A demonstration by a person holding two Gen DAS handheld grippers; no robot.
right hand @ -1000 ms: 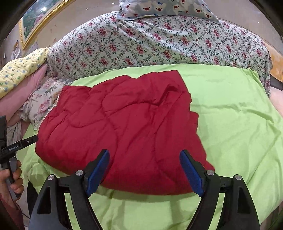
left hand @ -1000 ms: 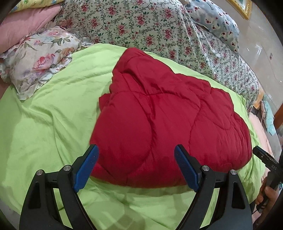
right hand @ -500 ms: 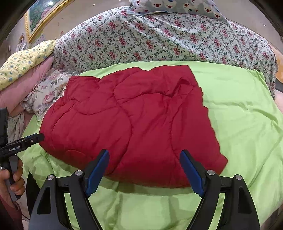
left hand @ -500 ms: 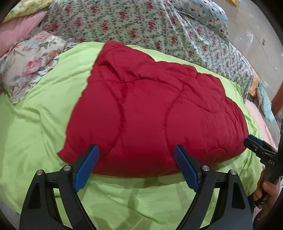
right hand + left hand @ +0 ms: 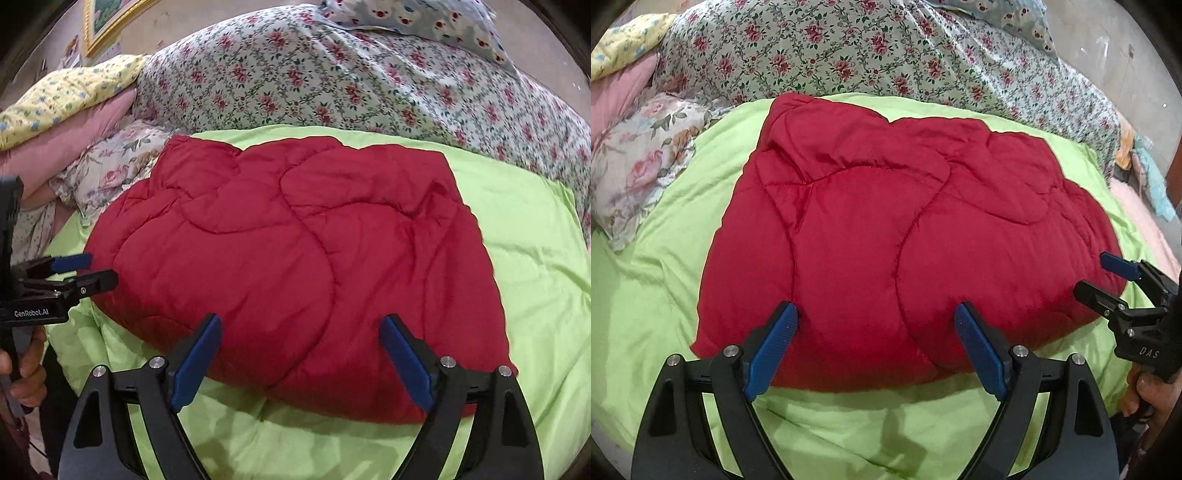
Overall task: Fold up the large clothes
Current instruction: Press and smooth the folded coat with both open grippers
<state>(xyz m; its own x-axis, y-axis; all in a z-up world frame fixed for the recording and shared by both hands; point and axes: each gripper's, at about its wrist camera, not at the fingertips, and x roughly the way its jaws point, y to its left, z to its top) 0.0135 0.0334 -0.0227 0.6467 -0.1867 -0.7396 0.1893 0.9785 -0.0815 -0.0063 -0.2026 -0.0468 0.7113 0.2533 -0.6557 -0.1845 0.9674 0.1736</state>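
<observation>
A red quilted padded garment (image 5: 886,236) lies folded on a lime-green cover (image 5: 657,266) on the bed; it also shows in the right wrist view (image 5: 295,266). My left gripper (image 5: 875,317) is open and empty, its blue pads over the garment's near edge. My right gripper (image 5: 299,328) is open and empty, also over the near edge. The right gripper shows in the left wrist view (image 5: 1108,277) beside the garment's right end. The left gripper shows in the right wrist view (image 5: 85,271) at the garment's left end.
A floral quilt (image 5: 871,55) is heaped behind the green cover. A rose-print pillow (image 5: 631,166), a pink pillow (image 5: 62,144) and a yellow one (image 5: 66,92) lie at the left. A bear-print pillow (image 5: 424,18) lies at the back. A framed picture (image 5: 107,18) hangs on the wall.
Both grippers have come closer to the garment's near edge. The garment's top flap now lies flatter and its outline is more rectangular. Both grippers stay open.
</observation>
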